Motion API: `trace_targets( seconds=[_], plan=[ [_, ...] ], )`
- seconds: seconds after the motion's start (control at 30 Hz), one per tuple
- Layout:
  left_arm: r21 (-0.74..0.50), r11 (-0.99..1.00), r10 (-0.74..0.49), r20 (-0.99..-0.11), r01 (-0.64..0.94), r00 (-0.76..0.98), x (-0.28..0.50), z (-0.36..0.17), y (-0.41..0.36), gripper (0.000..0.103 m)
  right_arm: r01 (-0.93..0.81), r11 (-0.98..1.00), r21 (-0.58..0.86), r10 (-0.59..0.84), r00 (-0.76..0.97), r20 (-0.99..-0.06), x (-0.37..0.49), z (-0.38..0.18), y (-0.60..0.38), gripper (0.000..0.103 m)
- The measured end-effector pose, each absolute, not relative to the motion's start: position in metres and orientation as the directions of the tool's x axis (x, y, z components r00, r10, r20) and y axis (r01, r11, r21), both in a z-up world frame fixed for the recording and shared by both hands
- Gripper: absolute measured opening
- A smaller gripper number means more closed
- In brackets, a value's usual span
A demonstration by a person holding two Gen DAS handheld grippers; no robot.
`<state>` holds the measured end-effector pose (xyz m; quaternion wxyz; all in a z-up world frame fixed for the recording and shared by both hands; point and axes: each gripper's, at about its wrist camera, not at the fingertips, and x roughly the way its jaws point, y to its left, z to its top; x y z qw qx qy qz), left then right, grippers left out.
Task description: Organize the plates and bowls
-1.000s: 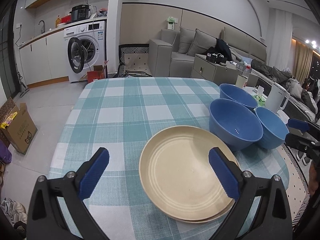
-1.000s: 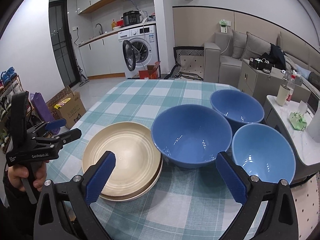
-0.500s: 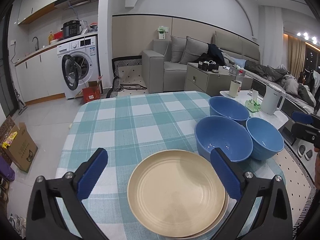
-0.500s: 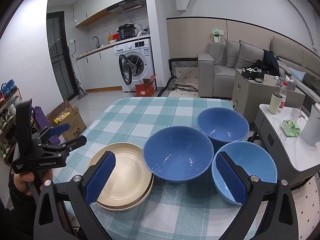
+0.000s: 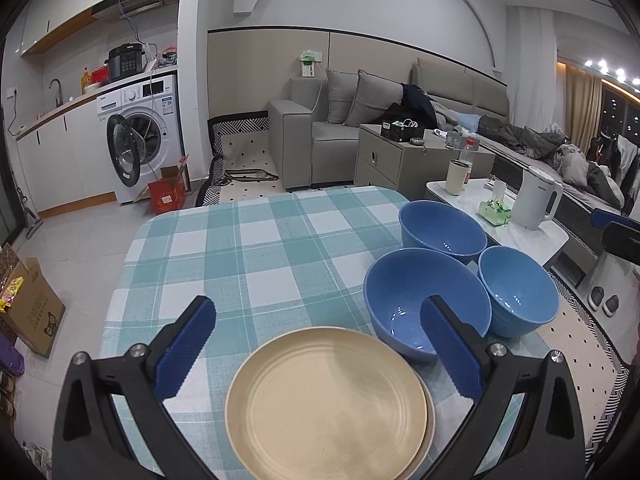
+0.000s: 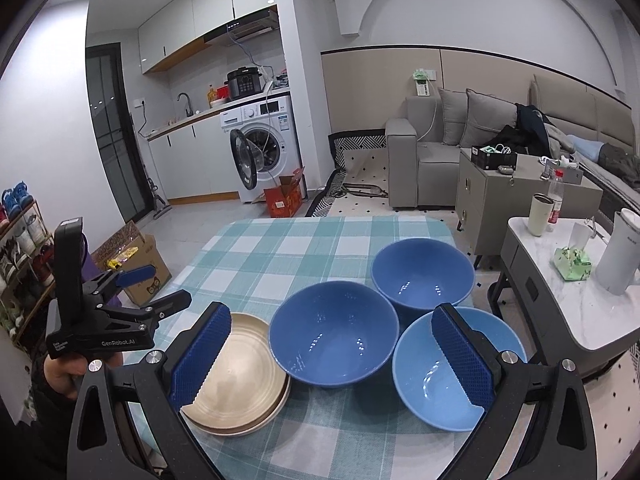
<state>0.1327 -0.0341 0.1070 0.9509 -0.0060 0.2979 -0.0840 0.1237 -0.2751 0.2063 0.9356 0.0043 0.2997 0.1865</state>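
Now both tools pulled back and up from table versus a second ago. Left tool open, empty, above stacked plates. Right tool open, empty, above three blue bowls, unnested at right. Sorting apparently unfinished.

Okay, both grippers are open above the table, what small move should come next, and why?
Probably lower the right gripper onto the near rim of the middle bowl and grip it. Both grippers are open and hold nothing, the beige plates already sit stacked, while three blue bowls stand apart side by side, so nesting bowls looks like what remains.
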Motion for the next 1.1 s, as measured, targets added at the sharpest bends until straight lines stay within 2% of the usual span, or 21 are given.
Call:
trace_targets(
  seconds=[0.47,1.1],
  plan=[
    [-0.049,0.979,-0.193,-0.558,0.200,0.807,0.168,0.117,-0.062,0.103,-0.272,0.954,0.124,0.294,0.780,-0.553,0.148,0.216,-0.312,0.102],
    [-0.056,0.964,-0.246,-0.558,0.260,0.792,0.214,0.130,-0.101,0.103,-0.167,0.968,0.187,0.245,0.784,-0.570,0.177,0.203,-0.355,0.102]
  ],
)
